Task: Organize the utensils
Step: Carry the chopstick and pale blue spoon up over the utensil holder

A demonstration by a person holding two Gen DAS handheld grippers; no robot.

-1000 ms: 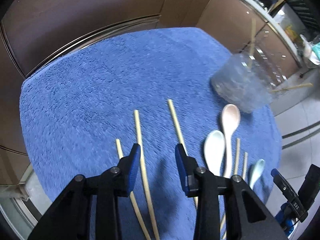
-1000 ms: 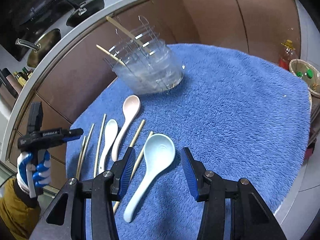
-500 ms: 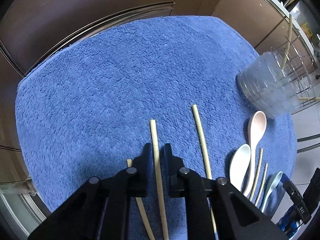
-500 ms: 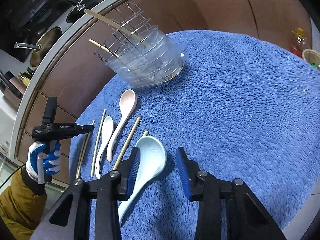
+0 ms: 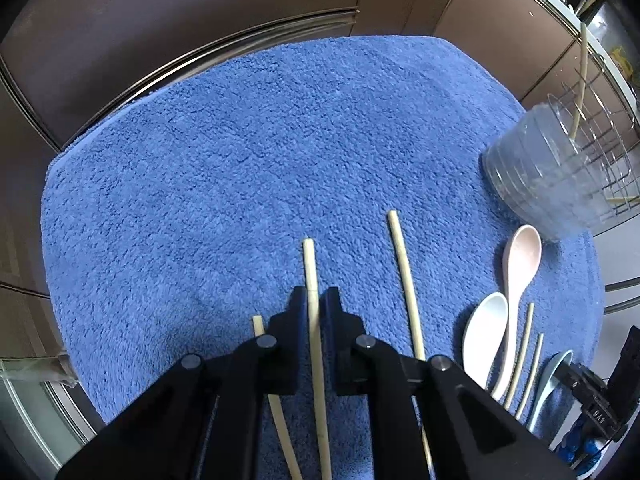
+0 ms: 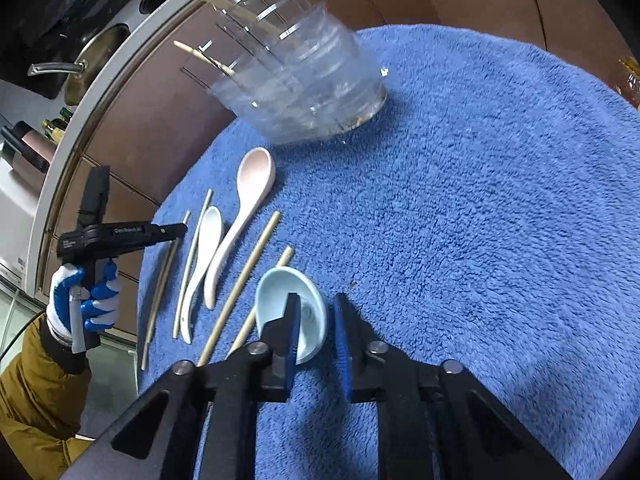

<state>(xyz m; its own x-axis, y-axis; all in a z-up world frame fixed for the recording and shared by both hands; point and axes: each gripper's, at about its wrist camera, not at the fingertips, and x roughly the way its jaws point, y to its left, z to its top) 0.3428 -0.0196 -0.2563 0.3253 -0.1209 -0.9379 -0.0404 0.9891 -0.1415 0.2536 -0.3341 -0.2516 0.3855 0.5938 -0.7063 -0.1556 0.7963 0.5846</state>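
Observation:
My left gripper (image 5: pixel 313 294) is shut on a wooden chopstick (image 5: pixel 310 264) that runs between its fingers over the blue towel (image 5: pixel 224 152). Two more chopsticks (image 5: pixel 406 280) lie beside it. My right gripper (image 6: pixel 315 304) is nearly closed on the tilted bowl of a light blue spoon (image 6: pixel 290 294). A pink spoon (image 6: pixel 250 196) and a white spoon (image 6: pixel 204 256) lie to its left among several chopsticks (image 6: pixel 250 268). The clear utensil holder (image 6: pixel 308 92) stands at the far edge with two chopsticks in it; it also shows in the left wrist view (image 5: pixel 548 176).
The towel covers a round table (image 5: pixel 120 96) ringed by brown cabinets. In the right wrist view, the gloved hand with the left gripper's handle (image 6: pixel 96 248) is at the left, and pans (image 6: pixel 92 60) sit on a counter behind.
My left gripper closed on the chopstick and has lifted slightly. My right gripper narrowed around the light blue spoon, which now stands tilted between the fingers, and moved towards the holder.

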